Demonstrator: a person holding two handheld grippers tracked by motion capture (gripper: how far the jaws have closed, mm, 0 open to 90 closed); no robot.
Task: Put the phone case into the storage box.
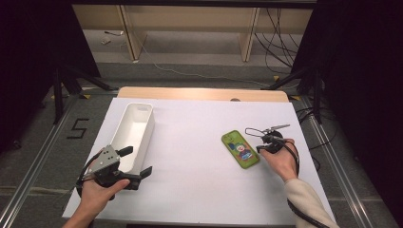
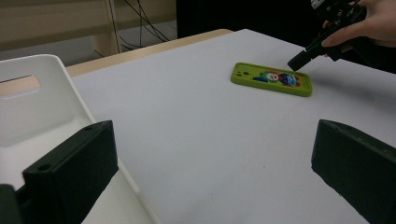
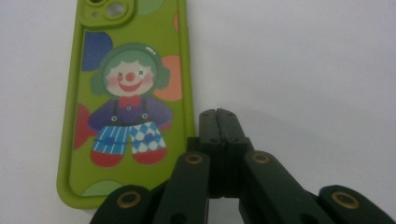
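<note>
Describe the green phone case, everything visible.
The phone case is lime green, rubbery-looking, with a raised camera cutout at one end and a printed clown among coloured blobs. It lies flat, printed side up, on the white table cover, right of centre. The shut right gripper sits beside its long edge; contact unclear.

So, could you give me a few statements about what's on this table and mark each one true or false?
1. The green phone case lies flat on the white sheet. True.
2. The right gripper is clamped on the case. False: its jaws are shut on nothing, beside the case.
3. The left gripper has its jaws apart. True.
4. The white bin holds the case. False: the case lies apart from it.
</note>
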